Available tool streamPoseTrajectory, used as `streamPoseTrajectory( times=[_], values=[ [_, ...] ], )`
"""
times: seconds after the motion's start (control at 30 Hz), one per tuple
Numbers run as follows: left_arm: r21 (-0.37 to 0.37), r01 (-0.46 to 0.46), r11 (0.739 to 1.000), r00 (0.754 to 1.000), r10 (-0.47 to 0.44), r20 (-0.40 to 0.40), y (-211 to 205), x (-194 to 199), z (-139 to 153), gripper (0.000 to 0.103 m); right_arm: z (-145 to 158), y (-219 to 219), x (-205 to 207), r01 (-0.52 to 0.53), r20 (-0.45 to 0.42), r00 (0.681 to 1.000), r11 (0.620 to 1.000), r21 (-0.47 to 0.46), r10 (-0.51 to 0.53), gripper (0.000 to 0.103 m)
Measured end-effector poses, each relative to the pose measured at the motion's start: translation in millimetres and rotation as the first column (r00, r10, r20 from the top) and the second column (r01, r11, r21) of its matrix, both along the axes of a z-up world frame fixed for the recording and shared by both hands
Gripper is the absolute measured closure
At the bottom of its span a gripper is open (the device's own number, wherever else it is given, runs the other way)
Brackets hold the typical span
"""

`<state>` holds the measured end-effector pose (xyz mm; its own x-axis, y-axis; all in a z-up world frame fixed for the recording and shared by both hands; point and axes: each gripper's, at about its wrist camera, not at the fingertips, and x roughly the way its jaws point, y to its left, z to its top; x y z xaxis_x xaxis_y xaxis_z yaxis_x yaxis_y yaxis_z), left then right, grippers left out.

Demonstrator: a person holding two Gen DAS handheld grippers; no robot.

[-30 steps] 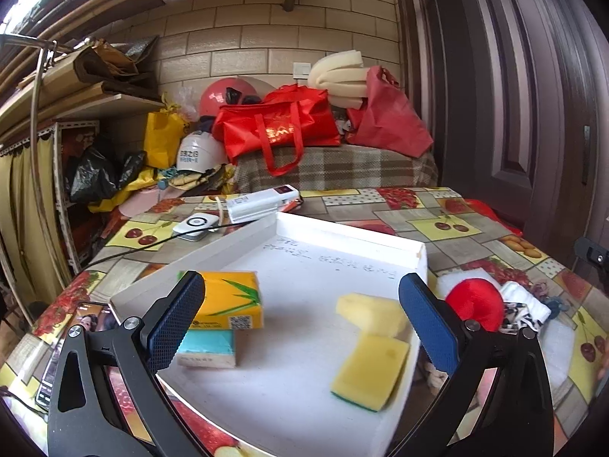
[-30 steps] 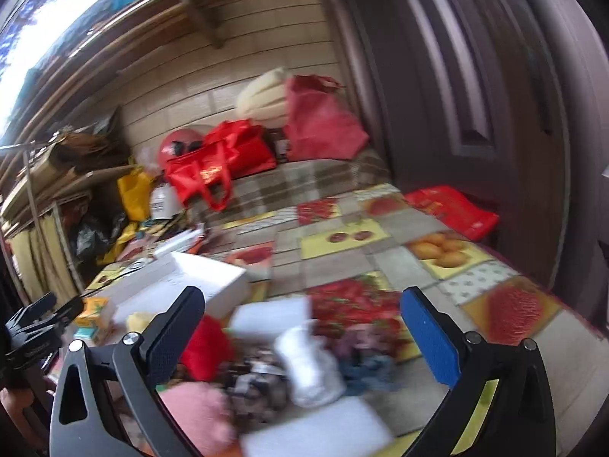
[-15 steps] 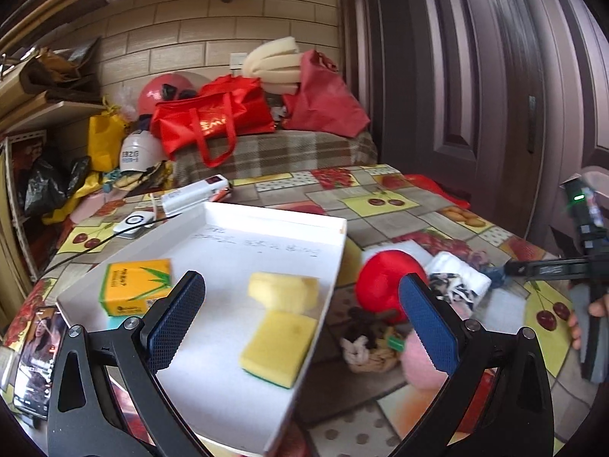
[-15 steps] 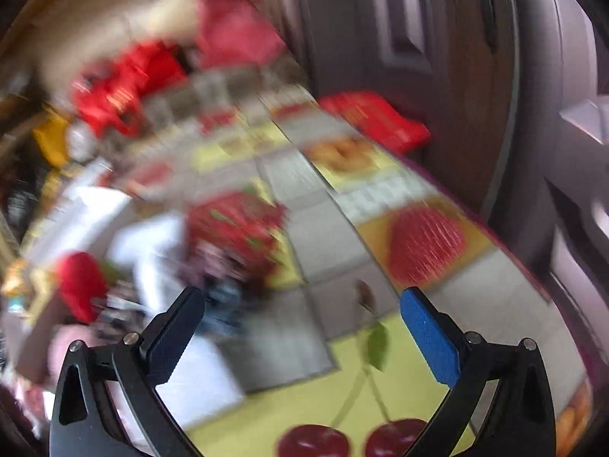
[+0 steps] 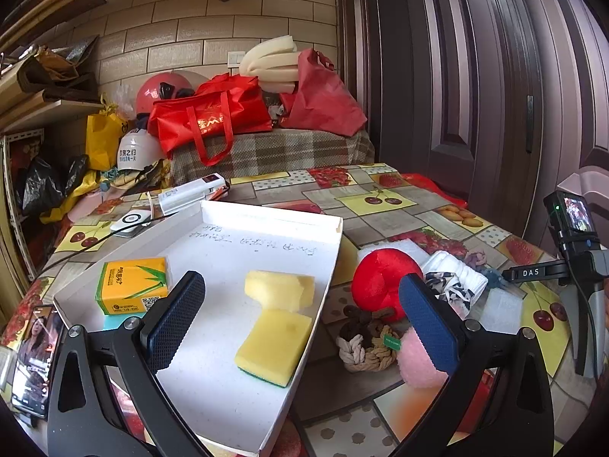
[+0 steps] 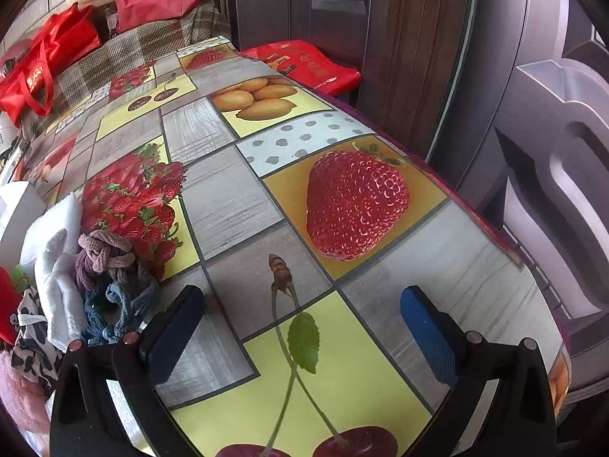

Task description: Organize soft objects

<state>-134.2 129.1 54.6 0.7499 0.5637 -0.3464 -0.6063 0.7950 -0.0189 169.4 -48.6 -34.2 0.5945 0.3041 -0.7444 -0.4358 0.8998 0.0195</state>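
A white tray [image 5: 95, 262] holds two yellow sponges [image 5: 276, 344], a yellow tissue pack [image 5: 133, 283] and a teal pack under it. To its right lies a pile of soft things: a red plush [image 5: 380, 282], a rope knot toy [image 5: 365, 342], a pink puff [image 5: 416, 365], white and patterned cloths [image 5: 455, 276]. My left gripper [image 5: 300, 320] is open and empty, above the tray's right edge. My right gripper [image 6: 302, 323] is open and empty over bare tablecloth. The pile's hair ties [image 6: 110, 278] and white cloth [image 6: 57, 278] lie at its left.
A fruit-print tablecloth [image 6: 342, 198] covers the table; its right edge drops off near a dark door [image 6: 380, 19]. A power strip [image 5: 190, 192], a white charger [image 5: 129, 221] and a phone [image 5: 32, 350] lie by the tray. Red bags [image 5: 213, 114] and helmets stand behind.
My left gripper has swung right, from over the tray toward the pile. My right gripper has swung right and down, away from the pile, to bare tablecloth.
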Motion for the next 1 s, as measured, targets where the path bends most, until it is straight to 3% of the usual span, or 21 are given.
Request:
streamPoseTrajectory(
  times=[1.0],
  values=[
    [-0.039, 0.005, 0.999, 0.999, -0.004, 0.032, 11, -3, 0, 0.0, 0, 1, 2, 0.012, -0.008, 1.0, 1.0, -0.02, -0.012, 0.0]
  ],
)
